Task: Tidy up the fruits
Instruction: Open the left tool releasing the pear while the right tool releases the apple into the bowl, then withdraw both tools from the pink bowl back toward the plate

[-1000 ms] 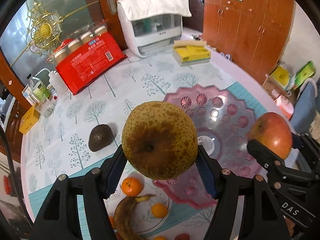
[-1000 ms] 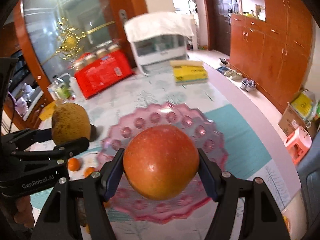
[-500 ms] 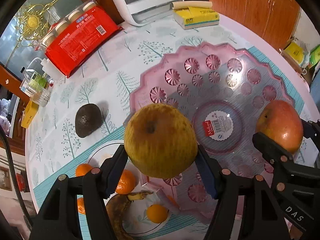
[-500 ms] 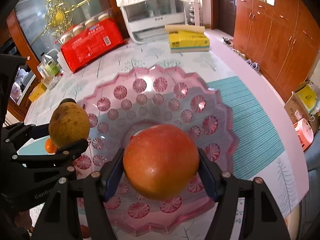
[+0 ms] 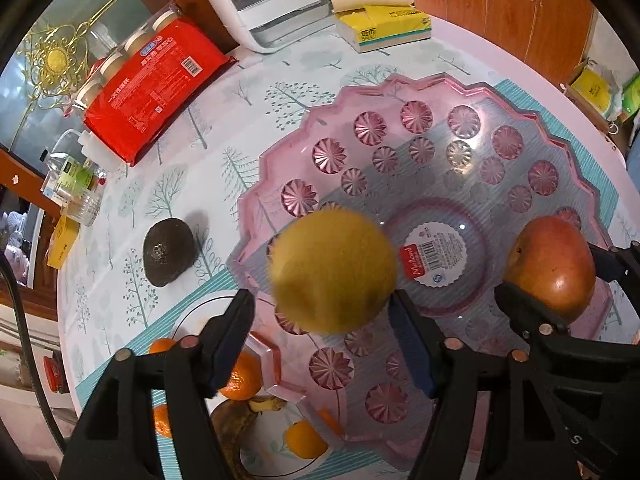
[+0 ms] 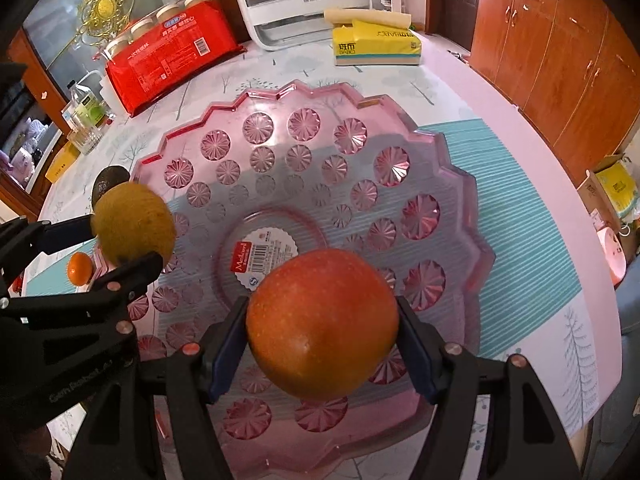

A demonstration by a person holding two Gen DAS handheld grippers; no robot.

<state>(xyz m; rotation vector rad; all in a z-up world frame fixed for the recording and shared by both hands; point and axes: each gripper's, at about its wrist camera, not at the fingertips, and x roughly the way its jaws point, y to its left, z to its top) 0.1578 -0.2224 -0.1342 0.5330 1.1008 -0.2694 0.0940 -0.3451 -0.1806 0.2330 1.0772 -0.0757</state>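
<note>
— On the table's left side, what do you log?

— A red package (image 5: pixel 154 80) at the back, bottles (image 5: pixel 74 184) by the edge, and a dark avocado (image 5: pixel 170 251) lying alone on the tree-print tablecloth (image 5: pixel 224 128), just beside the pink bowl's rim. Nearer, a white plate (image 5: pixel 276 446) carries small oranges (image 5: pixel 239 376) and a browned banana (image 5: pixel 232 424); the bowl's edge overlaps that plate.

— The left gripper?

— The left gripper (image 5: pixel 322 312) has its jaws spread. A yellow-brown pear (image 5: pixel 334 270) shows blurred between and ahead of the fingers, over the left inner slope of the bowl. A gap shows at the left finger in the left wrist view. In the right wrist view the pear (image 6: pixel 134 229) sits against the fingertips, so I cannot tell whether it touches them.

— The bowl itself?

— A pink bowl (image 6: pixel 360 136), scalloped rim, rosette pattern, with a round label (image 6: pixel 264 254) on its flat centre. No fruit rests on its floor that I can see.

— And to the right?

— The right gripper (image 6: pixel 322 344) is clamped on a red apple (image 6: pixel 322 324), both pads pressed to its sides, held above the bowl's near half. From the left camera the same apple (image 5: pixel 550 266) hangs over the bowl's right side. Behind the bowl stand a white appliance (image 6: pixel 304 0) and a yellow tissue pack (image 6: pixel 378 46); wooden cabinets (image 6: pixel 560 60) lie beyond the table's right edge.
</note>
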